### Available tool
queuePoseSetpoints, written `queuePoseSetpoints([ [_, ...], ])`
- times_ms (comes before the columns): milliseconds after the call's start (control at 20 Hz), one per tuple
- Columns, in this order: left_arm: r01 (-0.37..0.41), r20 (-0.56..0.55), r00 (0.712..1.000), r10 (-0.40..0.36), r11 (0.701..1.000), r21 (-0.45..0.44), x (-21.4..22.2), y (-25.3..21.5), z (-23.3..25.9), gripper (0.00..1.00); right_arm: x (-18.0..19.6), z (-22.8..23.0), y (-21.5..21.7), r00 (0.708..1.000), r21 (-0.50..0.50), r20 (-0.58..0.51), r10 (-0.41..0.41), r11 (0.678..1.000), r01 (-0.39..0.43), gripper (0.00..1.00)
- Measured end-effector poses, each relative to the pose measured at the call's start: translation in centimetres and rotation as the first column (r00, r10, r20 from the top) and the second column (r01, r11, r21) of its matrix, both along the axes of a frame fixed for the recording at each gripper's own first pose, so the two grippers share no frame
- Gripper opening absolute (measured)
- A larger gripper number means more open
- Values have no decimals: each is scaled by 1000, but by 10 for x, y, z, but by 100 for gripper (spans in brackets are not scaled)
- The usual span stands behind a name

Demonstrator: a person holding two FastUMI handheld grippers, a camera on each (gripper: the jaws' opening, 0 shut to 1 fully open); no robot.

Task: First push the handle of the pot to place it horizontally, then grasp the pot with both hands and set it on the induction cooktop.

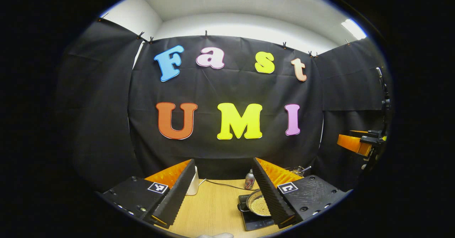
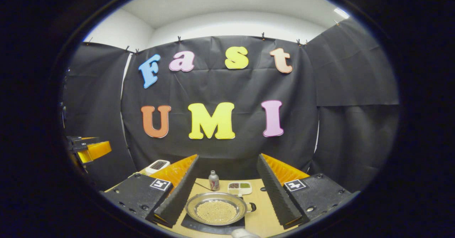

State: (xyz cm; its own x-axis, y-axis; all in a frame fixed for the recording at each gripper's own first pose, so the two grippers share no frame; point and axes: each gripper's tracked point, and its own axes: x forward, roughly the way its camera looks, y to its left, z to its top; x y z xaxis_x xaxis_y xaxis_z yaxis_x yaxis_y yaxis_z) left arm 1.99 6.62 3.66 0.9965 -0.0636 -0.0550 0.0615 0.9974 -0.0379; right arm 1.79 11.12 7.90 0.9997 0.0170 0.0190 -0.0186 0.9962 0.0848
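Pot's parked on the cooktop, both my grippers hanging loose

Pot (image 2: 217,212) full of little beads sits on the cooktop (image 2: 192,223); left gripper (image 1: 222,191) and right gripper (image 2: 227,195) are both spread wide, holding nothing. Main risk I see: clipping a side handle (image 2: 251,206), tipping it, and beads go everywhere.

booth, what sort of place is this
Likely a staged recording booth set up as a small kitchen: black cloth walls clipped up around a wooden table, where a pot of small beads sits on an induction cooktop, with a bottle behind.
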Motion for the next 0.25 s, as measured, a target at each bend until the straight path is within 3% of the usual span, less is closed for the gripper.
queuePoseSetpoints([
  [250,3,-7,1000,-3,1000,0,0,0,-3,96,-3,3,-1,1000,-18,0,-1,1000,1,100],
])
